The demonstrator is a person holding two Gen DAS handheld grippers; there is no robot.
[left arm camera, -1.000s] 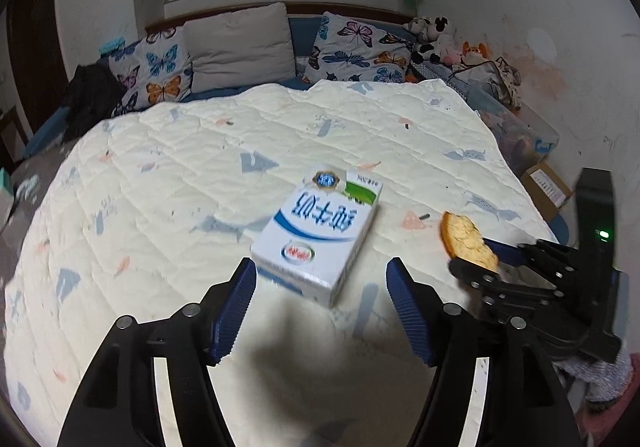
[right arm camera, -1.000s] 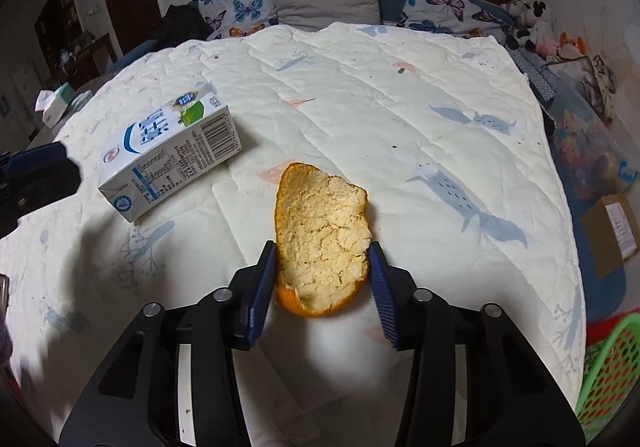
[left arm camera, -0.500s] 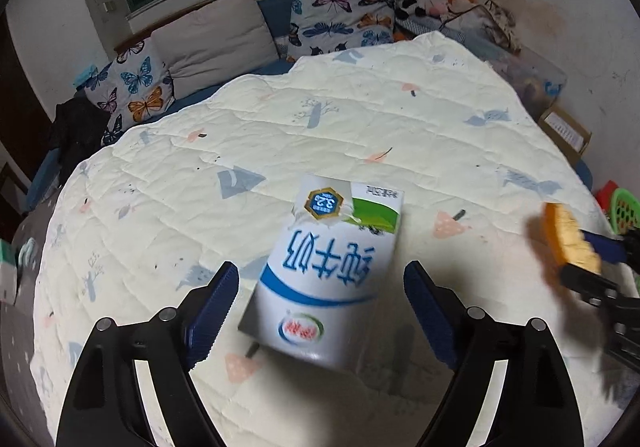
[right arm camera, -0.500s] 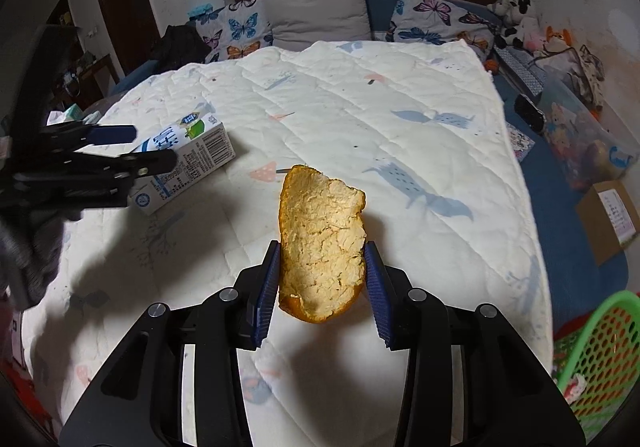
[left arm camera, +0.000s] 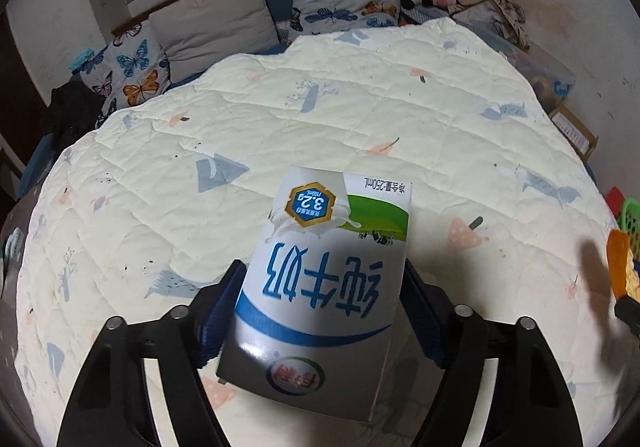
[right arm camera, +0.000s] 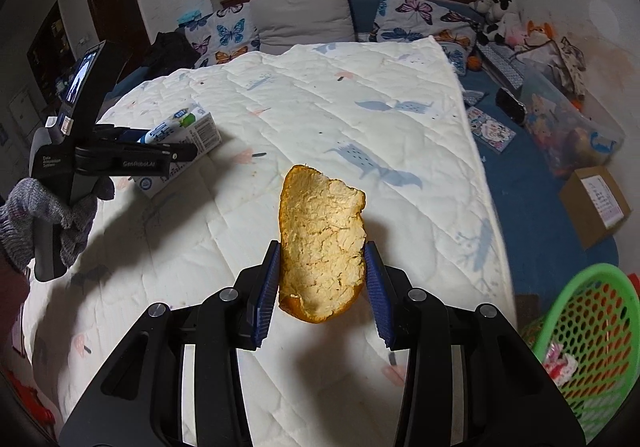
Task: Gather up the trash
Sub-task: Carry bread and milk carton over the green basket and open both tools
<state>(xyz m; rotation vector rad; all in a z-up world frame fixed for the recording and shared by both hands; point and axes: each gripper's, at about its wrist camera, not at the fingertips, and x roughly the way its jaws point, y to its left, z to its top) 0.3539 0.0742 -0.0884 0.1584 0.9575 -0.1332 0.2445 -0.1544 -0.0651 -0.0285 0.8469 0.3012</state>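
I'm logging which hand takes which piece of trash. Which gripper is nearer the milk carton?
Left. The left gripper has the milk carton between its fingers, its jaws just closing in. The right gripper is off to the side, shut on the orange peel.

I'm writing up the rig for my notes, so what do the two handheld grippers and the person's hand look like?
Both grippers, left gripper and right gripper, have glossy black forked arms with silver screw heads and ribbed blue finger pads. Seen from the right wrist, the left one has a black body with small white lettering and a lit screen on top. The hand holding it wears a mottled grey knitted glove.
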